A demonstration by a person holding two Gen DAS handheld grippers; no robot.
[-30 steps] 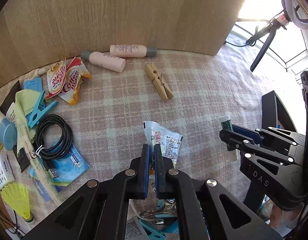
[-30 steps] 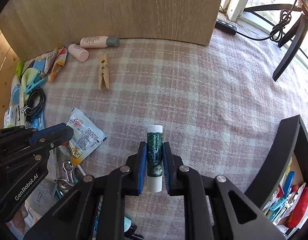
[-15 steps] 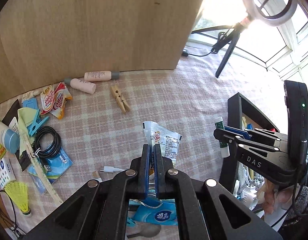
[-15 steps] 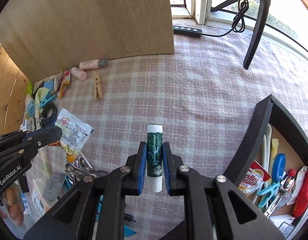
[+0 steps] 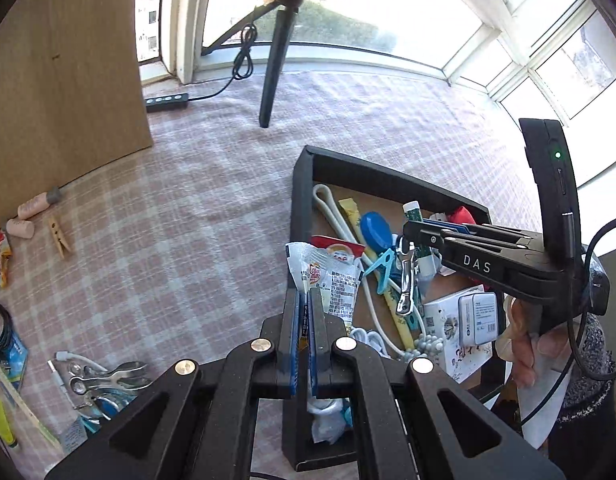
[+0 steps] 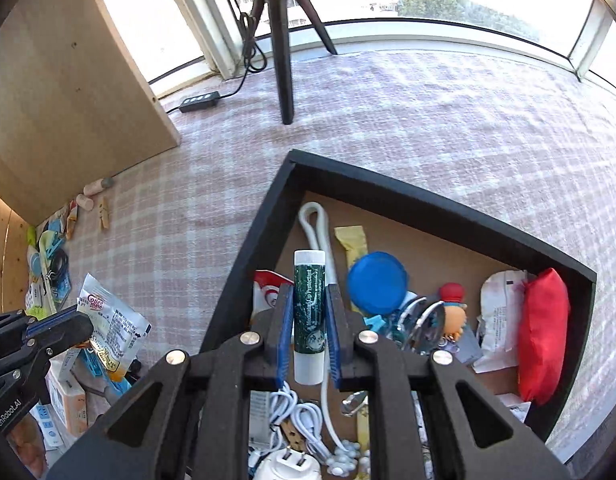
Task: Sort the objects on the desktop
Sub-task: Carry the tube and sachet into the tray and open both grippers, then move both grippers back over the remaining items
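My left gripper [image 5: 304, 296] is shut on a white coffee-creamer sachet [image 5: 328, 276], which hangs over the left wall of the black tray [image 5: 300, 184]. From the right wrist view the same sachet [image 6: 112, 320] shows at the lower left, pinched by the left gripper [image 6: 82, 322]. My right gripper [image 6: 310, 292] is shut on a green lip-balm stick [image 6: 308, 312] with a white cap, held above the black tray [image 6: 388, 192]. In the left wrist view the right gripper [image 5: 408, 228] hovers over the tray with the lip balm [image 5: 412, 212] poking out.
The tray holds a blue lid [image 6: 376, 282], a red pouch [image 6: 544, 328], white cables and several small items. Two pink tubes [image 5: 34, 206], a wooden clothespin [image 5: 60, 236] and other clutter lie at the left. A tripod leg [image 5: 274, 68] and a wooden board [image 5: 60, 80] stand behind.
Both grippers have swung right and risen, from above the bare checked cloth to over the black tray. Each keeps its hold: the sachet in the left, the lip balm in the right.
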